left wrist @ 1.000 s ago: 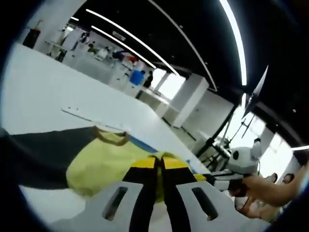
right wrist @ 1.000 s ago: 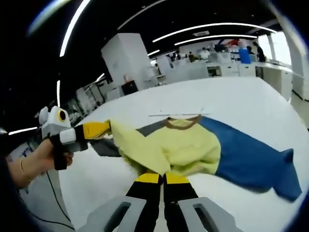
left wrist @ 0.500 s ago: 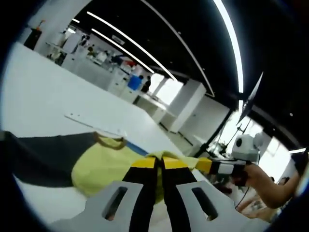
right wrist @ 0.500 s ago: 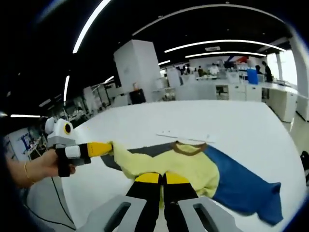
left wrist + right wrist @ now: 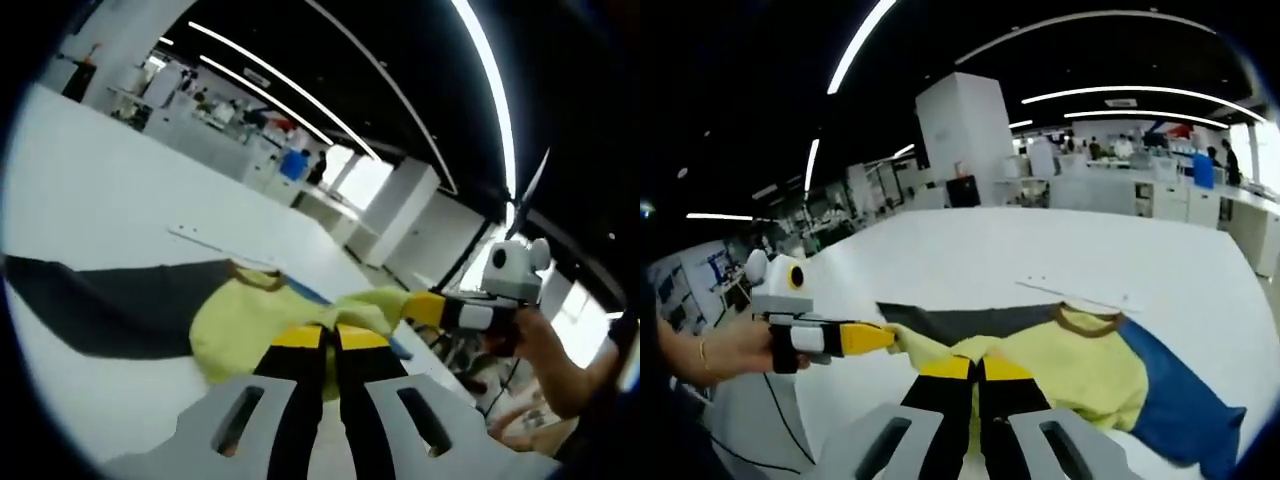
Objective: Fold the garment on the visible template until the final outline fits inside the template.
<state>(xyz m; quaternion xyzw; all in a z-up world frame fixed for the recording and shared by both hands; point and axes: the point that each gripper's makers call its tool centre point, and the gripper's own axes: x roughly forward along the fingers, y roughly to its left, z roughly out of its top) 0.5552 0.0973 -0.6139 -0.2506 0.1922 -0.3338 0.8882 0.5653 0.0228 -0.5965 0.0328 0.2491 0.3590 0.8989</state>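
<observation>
The garment lies on a white table [image 5: 970, 250]. It has a yellow body [image 5: 1075, 362], a brown collar [image 5: 1085, 320], a dark grey sleeve [image 5: 100, 300] and a blue sleeve [image 5: 1180, 400]. My left gripper [image 5: 330, 335] is shut on the yellow hem, and so is my right gripper [image 5: 975, 368]. The hem is lifted off the table between them. In the right gripper view the left gripper [image 5: 885, 338] comes in from the left, held by a hand [image 5: 725, 350]. In the left gripper view the right gripper [image 5: 415, 305] comes in from the right.
A thin pale strip [image 5: 1080, 295] lies on the table just beyond the collar. Bare white table [image 5: 90, 180] stretches past the garment. Far behind are white pillars, desks and several people [image 5: 1120, 150].
Both grippers keep their hold on the yellow hem and have drawn it further back from the collar. More of the grey sleeve shows stretched out on the table.
</observation>
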